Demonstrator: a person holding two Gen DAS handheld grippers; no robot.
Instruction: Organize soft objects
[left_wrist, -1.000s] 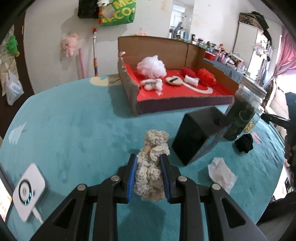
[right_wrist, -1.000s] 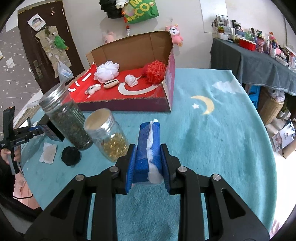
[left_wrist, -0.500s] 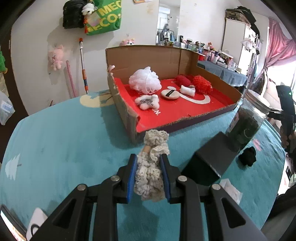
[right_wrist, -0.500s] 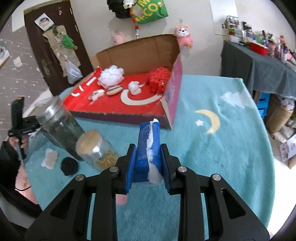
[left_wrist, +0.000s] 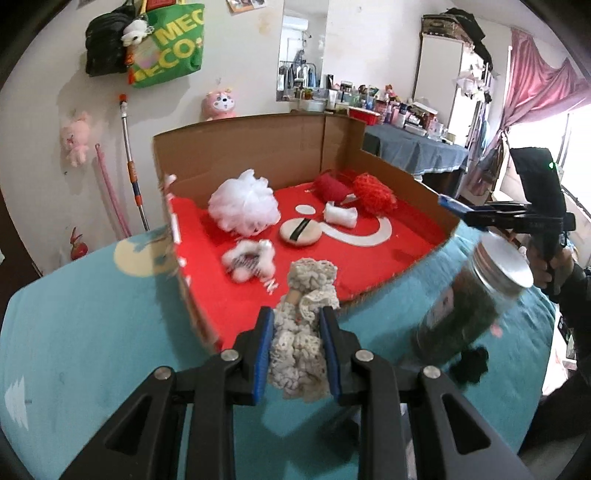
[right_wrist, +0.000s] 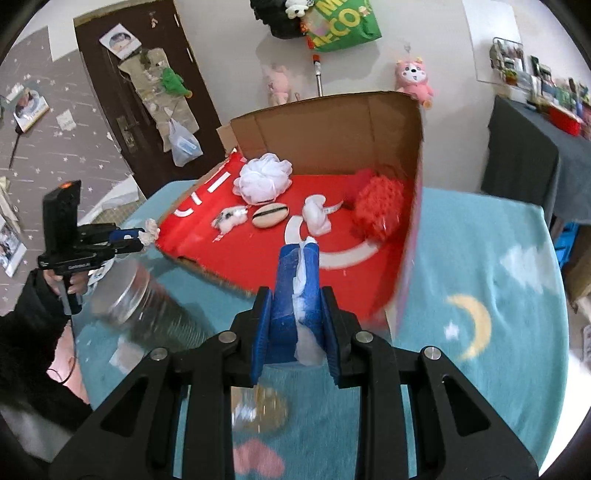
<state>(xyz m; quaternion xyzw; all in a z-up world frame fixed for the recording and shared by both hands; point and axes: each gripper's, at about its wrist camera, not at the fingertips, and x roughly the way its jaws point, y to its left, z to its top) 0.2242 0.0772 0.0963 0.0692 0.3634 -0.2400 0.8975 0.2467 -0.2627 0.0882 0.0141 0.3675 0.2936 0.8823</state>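
My left gripper (left_wrist: 297, 314) is shut on a cream lace scrunchie (left_wrist: 304, 321), held above the front edge of the open cardboard box (left_wrist: 258, 147) with a red floor. My right gripper (right_wrist: 295, 295) is shut on a blue sponge with white cloth (right_wrist: 297, 288), held just over the same box (right_wrist: 332, 125) at its near side. Inside lie a white mesh puff (left_wrist: 242, 208), a round powder puff (left_wrist: 299, 230), a white fluffy hair tie (left_wrist: 249, 258), a small white bundle (left_wrist: 340, 214), a red mesh puff (left_wrist: 373, 194) and a red roll (left_wrist: 330, 186). The left gripper (right_wrist: 142, 236) also shows at the right wrist view's left.
A glass jar of dark green contents (left_wrist: 469, 306) stands right of the box, with a black soft thing (left_wrist: 469, 365) beside it. A second jar (right_wrist: 258, 406) sits blurred under my right gripper. The table is covered by a teal cloth (right_wrist: 480, 266). A person's hand (right_wrist: 74, 288) holds the left tool.
Both grippers have advanced toward the box and risen, still holding their items. The box now fills the middle of both views; the black box and tissue have left the left wrist view.
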